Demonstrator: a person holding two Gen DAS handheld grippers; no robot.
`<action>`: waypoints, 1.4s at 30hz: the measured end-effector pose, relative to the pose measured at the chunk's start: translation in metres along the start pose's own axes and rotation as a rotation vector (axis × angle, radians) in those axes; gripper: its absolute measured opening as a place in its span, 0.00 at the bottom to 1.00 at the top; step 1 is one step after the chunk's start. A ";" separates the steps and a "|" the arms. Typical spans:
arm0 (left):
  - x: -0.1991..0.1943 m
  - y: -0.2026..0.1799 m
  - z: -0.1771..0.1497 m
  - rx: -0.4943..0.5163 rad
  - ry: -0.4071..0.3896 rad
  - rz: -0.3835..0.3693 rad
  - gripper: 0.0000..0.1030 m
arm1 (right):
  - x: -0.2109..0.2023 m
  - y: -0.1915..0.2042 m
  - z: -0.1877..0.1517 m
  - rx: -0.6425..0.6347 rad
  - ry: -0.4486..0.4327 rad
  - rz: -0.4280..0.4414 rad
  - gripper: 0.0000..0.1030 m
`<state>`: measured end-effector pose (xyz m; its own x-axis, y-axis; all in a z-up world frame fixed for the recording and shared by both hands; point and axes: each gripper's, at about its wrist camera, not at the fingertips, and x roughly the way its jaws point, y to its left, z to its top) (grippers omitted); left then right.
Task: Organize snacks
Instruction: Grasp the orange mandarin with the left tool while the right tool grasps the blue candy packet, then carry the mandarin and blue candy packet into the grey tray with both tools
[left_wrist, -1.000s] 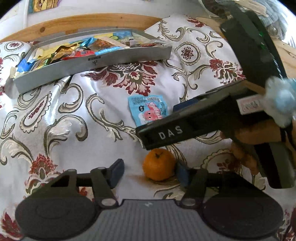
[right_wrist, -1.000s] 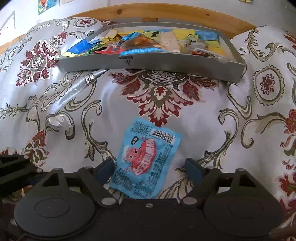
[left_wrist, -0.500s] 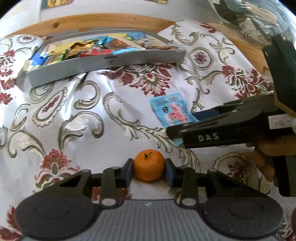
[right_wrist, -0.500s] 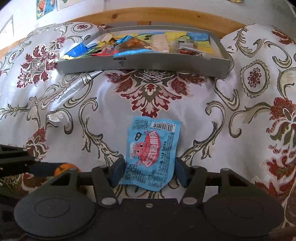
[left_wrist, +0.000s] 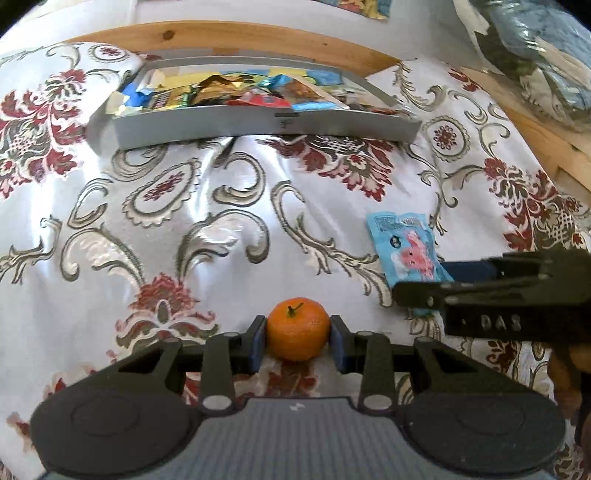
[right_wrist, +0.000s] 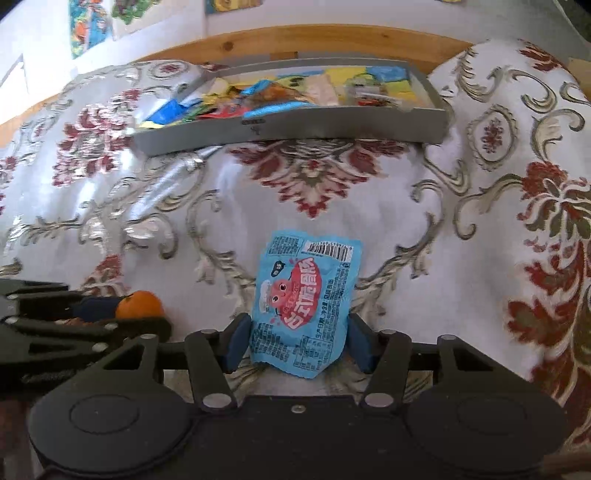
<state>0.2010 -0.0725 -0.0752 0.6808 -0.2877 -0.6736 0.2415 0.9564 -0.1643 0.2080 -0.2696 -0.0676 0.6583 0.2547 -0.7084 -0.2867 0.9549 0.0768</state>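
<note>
A small orange (left_wrist: 297, 328) sits on the floral cloth, and my left gripper (left_wrist: 297, 343) is shut on it, blue pads pressed to both sides. A light blue snack packet (right_wrist: 306, 299) with a pink cartoon lies buckled between the pads of my right gripper (right_wrist: 299, 341), which is shut on its lower end. In the left wrist view the packet (left_wrist: 406, 247) lies to the right of the orange, with the right gripper (left_wrist: 424, 284) at its near end. The orange (right_wrist: 139, 303) and left gripper (right_wrist: 74, 314) show at the right wrist view's left edge. A grey tray (left_wrist: 221, 127) of several snack packets stands at the back.
The tray (right_wrist: 295, 129) sits against a wooden rail (right_wrist: 295, 40) at the far side of the shiny floral cloth (left_wrist: 147, 240). A plastic bag of blue items (left_wrist: 546, 55) lies at the back right. A hand (left_wrist: 565, 369) holds the right gripper.
My left gripper went from open beside the orange to shut on it. My right gripper's fingers drew in on the blue packet, which now buckles between them.
</note>
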 end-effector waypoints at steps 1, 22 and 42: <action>-0.001 0.002 0.000 -0.005 0.000 0.002 0.37 | -0.002 0.004 -0.002 -0.010 0.000 0.009 0.55; -0.014 0.021 -0.003 -0.086 -0.016 0.033 0.37 | -0.021 0.041 -0.025 -0.211 -0.095 0.000 0.54; -0.017 0.023 -0.002 -0.088 -0.018 0.041 0.37 | 0.013 0.041 -0.012 -0.201 -0.024 0.021 0.59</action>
<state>0.1940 -0.0456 -0.0689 0.7014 -0.2486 -0.6681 0.1523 0.9678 -0.2002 0.1965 -0.2285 -0.0816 0.6667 0.2797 -0.6909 -0.4321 0.9003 -0.0525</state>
